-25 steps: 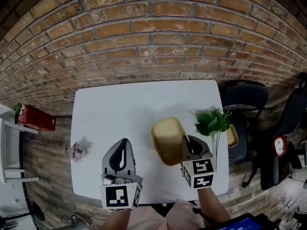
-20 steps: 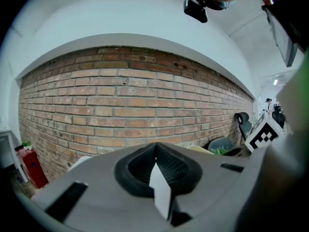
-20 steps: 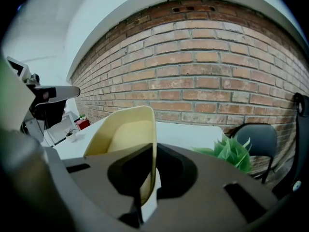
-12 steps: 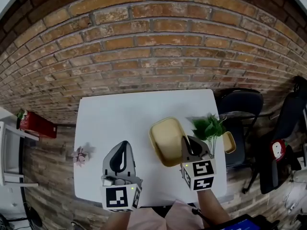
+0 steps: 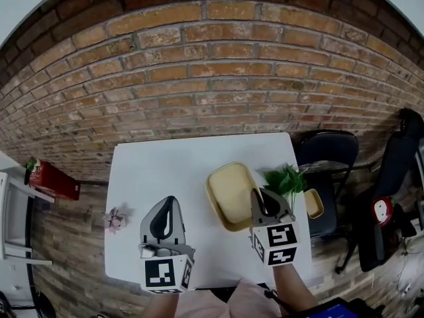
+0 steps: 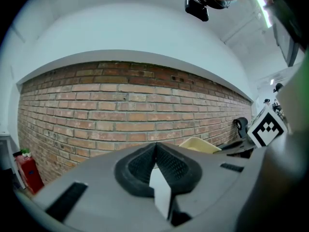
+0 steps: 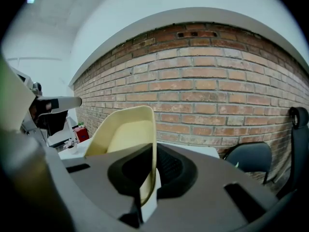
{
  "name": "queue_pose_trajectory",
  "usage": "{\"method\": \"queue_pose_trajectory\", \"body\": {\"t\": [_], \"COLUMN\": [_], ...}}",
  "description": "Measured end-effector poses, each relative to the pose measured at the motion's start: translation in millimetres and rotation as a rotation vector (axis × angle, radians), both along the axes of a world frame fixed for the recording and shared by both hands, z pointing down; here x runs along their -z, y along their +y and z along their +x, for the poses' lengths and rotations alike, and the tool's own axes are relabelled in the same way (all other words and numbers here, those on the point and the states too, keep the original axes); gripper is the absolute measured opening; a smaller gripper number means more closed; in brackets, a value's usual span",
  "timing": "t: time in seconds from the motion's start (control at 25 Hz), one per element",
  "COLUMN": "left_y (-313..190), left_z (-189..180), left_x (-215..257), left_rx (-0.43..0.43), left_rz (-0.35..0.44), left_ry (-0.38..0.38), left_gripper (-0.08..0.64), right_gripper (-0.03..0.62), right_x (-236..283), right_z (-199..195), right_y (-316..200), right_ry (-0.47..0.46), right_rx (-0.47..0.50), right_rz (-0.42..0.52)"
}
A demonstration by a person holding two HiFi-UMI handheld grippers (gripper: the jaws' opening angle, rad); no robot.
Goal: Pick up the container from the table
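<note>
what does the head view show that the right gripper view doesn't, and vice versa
Only the head view: the white table's top from above and the yellow container's full outline. Only the right gripper view: the right tool's jaws shut on the container's rim, seen close up. Both: container, brick wall, black chair.

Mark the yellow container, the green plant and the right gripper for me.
yellow container [image 5: 228,191], head view, its inner floor.
green plant [image 5: 285,179], head view, its leaves.
right gripper [image 5: 259,194], head view, between its fingertips at the rim.
</note>
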State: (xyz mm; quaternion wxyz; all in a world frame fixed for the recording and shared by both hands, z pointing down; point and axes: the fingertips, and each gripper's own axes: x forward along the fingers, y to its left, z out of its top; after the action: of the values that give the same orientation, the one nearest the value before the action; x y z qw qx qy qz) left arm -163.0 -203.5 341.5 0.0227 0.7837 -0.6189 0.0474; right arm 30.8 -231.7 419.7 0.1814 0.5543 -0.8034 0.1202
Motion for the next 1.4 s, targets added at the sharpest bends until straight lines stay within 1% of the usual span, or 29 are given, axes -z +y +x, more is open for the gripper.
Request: {"method": "queue_pose_trajectory", "body": {"t": [0.44, 0.84, 1.4], "left_y": [8.3, 10.7, 4.4], "left_z": [2.7, -8.7, -17.9], "left_x": [24.5, 49.2, 85.7], "left_rx": [-0.006, 0.028, 0.054], "left_rz": [0.065, 0.122, 0.199], "left_ry": [0.001, 0.005, 0.009], "left_gripper": [0.009, 0.009, 0.009], "right_gripper": [0.006, 0.006, 0.006], "right_x": [40.0, 81.0, 140.7], "right_z": [4.7, -0.8, -3.2], "right_y": [6.6, 4.8, 5.8], "right_ry": [-0.004, -0.007, -0.005], "right_rx": [-0.012, 0.009, 0.021], "right_rz": [0.092, 0.188, 0.327]}}
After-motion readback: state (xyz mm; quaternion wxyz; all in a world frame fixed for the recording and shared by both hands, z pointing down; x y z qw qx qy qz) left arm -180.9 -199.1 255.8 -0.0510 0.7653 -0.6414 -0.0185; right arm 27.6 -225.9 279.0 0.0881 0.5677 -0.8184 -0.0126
